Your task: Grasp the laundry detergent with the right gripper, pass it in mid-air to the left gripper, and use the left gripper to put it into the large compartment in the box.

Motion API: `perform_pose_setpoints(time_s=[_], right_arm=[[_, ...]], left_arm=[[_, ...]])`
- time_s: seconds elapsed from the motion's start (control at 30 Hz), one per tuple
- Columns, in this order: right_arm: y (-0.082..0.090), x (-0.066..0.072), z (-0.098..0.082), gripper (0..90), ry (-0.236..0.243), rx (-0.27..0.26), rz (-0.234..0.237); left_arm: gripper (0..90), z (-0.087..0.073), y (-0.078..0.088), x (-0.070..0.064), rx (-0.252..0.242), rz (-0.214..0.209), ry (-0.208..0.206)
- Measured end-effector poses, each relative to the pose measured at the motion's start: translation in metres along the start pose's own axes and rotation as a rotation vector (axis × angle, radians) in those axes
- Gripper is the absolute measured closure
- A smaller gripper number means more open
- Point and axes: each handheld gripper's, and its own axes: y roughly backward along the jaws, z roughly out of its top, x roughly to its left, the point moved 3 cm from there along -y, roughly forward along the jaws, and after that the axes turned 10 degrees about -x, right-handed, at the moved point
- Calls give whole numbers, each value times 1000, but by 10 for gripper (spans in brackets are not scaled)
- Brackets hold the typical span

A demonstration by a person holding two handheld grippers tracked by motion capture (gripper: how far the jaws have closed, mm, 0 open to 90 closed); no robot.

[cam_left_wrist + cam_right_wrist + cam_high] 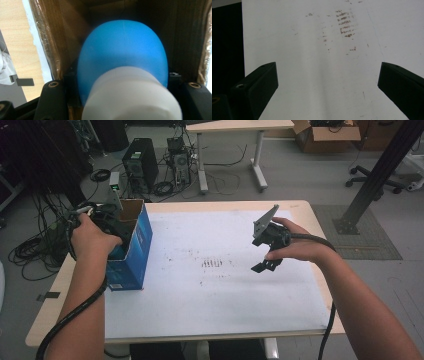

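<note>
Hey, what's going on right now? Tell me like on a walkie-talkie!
Left gripper inside blue box, shut on blue-and-white object. Right gripper open above white sheet. Nothing blocking.

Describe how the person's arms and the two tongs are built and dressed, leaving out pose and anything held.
Both forearms are bare, with no sleeves or gloves showing. The left tongs and right tongs are black, blocky tools. Each trails a thick black ribbed cable along the forearm, and each carries a grey three-cornered plate on top. In the right gripper view, the jaws are flat black bars; a small metal fastener is set in the left one.
</note>
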Motion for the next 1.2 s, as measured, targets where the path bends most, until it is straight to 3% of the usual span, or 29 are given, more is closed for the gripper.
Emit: perform_pose_setpoints(time_s=[0.77,1.2], right_arm=[[-2,-1,-2,27,-7,-1,4],[-4,-1,-5,27,-10,-5,9]], left_arm=[[372,1,-6,-1,-15,-7,-10],[335,0,-9,-2,9,7,-32]])
